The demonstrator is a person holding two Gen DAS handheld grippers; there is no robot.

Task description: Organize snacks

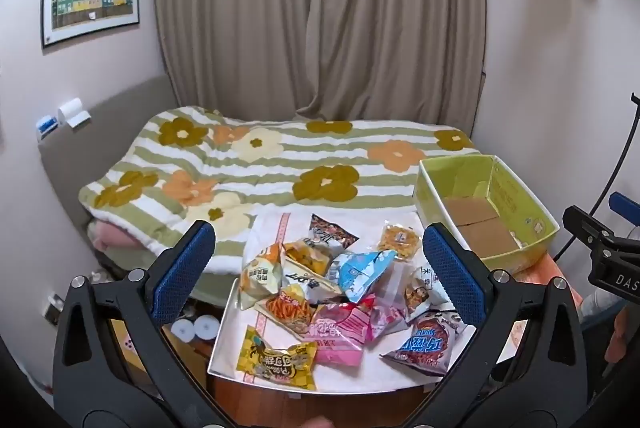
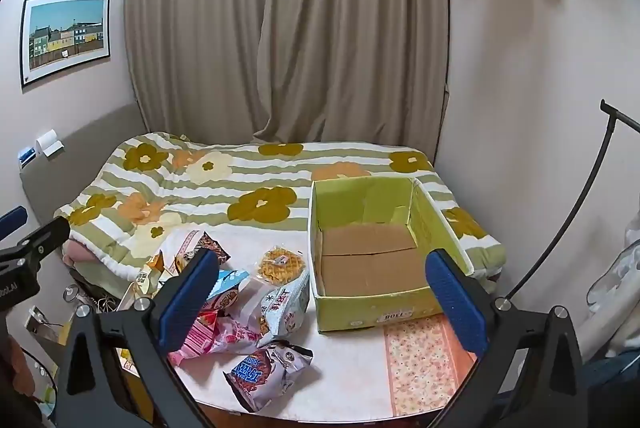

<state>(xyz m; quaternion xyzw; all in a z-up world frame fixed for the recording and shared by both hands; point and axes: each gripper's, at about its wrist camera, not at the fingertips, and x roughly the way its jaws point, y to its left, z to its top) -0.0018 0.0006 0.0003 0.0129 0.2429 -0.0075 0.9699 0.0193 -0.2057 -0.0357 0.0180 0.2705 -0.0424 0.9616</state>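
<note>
Snack packets (image 1: 336, 292) lie heaped on the white worktop (image 2: 352, 380), near left of the green cardboard box (image 2: 400, 308), which stands empty just to their right, likely the bin they are to be sorted into. Left gripper (image 1: 320, 268) hovers over the heap, jaws fully open, nothing between them. Right gripper (image 2: 320, 292) faces the box with jaws wide and empty too; no packet is yet in the box, so the sorting appears unstarted.

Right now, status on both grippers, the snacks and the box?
Left gripper and right gripper: jaws open, nothing held. Snack packets piled loose on the white cloth. Green box beside them, empty. Path to box clear.
</note>
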